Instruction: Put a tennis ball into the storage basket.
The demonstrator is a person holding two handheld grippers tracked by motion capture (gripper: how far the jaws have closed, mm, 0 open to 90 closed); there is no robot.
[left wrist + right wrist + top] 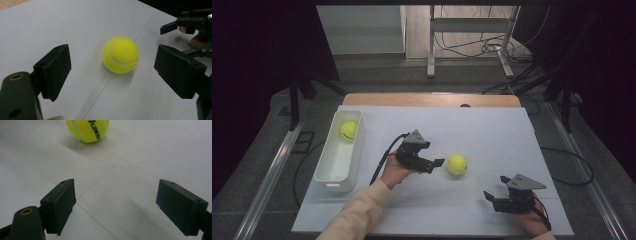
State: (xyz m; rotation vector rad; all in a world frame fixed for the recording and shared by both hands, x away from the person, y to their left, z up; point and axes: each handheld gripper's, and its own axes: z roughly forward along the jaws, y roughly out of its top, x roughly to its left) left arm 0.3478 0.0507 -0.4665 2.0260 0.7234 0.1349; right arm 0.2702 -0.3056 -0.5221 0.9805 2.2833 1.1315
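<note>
From the high view, a tennis ball [457,164] lies loose on the white table sheet [492,130], a little right of the middle. The left gripper [438,163] lies level just to the left of it, jaws spread and pointing at the ball, not touching. The right gripper [488,197] rests near the person, to the right and well apart from the ball, its jaws also spread with nothing in them. At the far left stands a white bin [333,167] with a second tennis ball [348,130] in its far end.

In the left gripper view, the tennis ball [120,54] sits ahead, framed by the two black jaws but beyond their tips; the gap looks wider than the ball. The right gripper [175,25] appears at the upper right.

In the right gripper view, the tennis ball [88,130] lies far ahead at the top, dark lettering facing the camera, and the jaws stand wide over bare sheet.

The ball is probably light, springy and felt-covered, so it should grip well yet roll at a nudge. The best hold is likely across its widest part, with the pads level on opposite sides.
</note>
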